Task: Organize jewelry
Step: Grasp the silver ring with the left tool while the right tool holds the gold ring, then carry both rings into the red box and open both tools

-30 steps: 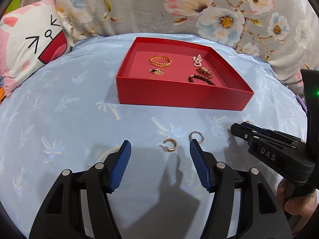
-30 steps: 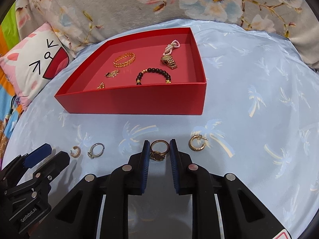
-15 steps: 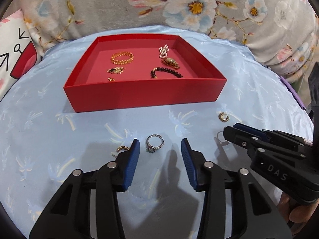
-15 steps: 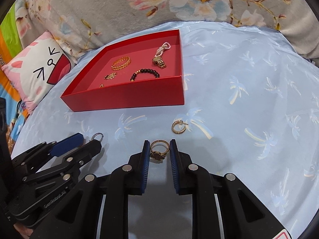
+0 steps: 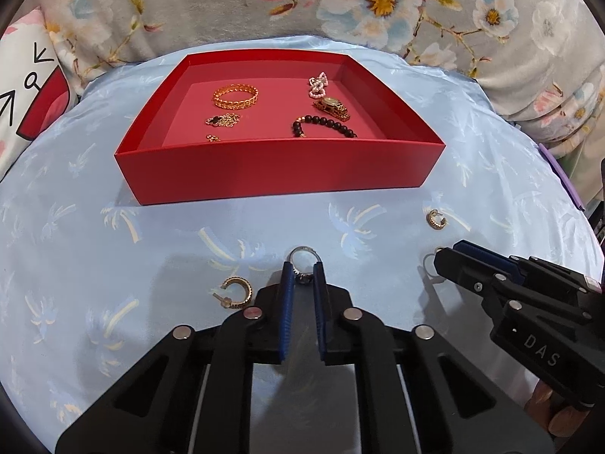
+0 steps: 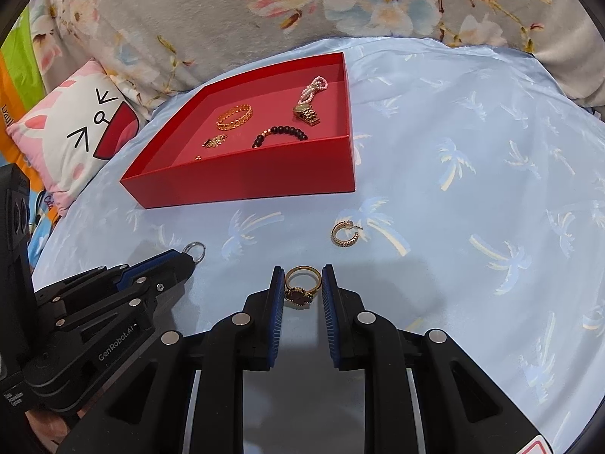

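Left tool (image 5: 302, 278) pinches silver ring (image 5: 303, 261), right tool (image 6: 302, 283) pinches gold ring (image 6: 301, 284), both near bed's front edge; lift gently, keep grip firm, release over red tray (image 5: 280, 174).

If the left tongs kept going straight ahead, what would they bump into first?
Probably the near wall of the red tray. The left tongs, shut on the silver ring, point at it across bare blue cloth; how high they are is unclear.
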Demonstrator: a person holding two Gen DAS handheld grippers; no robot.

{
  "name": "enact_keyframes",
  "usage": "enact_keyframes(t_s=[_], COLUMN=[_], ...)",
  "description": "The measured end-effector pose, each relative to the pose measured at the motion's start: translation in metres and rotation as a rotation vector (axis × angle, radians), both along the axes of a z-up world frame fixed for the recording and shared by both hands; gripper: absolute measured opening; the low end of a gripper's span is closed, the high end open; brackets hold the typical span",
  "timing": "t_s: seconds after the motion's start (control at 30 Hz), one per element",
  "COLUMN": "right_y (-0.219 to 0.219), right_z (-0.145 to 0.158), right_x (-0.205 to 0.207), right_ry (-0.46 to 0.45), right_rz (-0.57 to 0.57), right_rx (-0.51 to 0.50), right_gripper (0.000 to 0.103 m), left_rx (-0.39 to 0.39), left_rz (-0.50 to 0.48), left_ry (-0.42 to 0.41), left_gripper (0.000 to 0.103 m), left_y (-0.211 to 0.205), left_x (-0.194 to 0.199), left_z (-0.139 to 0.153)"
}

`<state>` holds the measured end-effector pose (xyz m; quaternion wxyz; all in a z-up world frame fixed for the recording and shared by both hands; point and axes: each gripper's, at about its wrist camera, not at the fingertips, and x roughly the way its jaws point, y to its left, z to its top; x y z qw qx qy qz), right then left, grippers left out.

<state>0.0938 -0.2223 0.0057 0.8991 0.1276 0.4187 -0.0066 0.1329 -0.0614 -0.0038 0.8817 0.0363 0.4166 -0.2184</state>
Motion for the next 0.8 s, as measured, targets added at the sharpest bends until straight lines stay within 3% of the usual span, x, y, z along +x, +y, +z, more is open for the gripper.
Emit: enact_keyframes(t_s=[0.53, 0.8], right_y=[0.0, 0.0], right_z=[0.005, 0.026], right_x=[-0.01, -0.021], right_ry=[-0.016, -0.057], right_rz=[0.006, 0.024], right_rx=[0.006, 0.008], right_gripper=[0.018, 0.018], left_rx=[-0.063, -0.117], left_rz=[0.029, 0.077], left_ry=[-0.051, -0.015], left_gripper=[0.008, 0.008], left_y=[0.016, 0.048], left_x=[-0.015, -0.023], left_z=[0.011, 0.027])
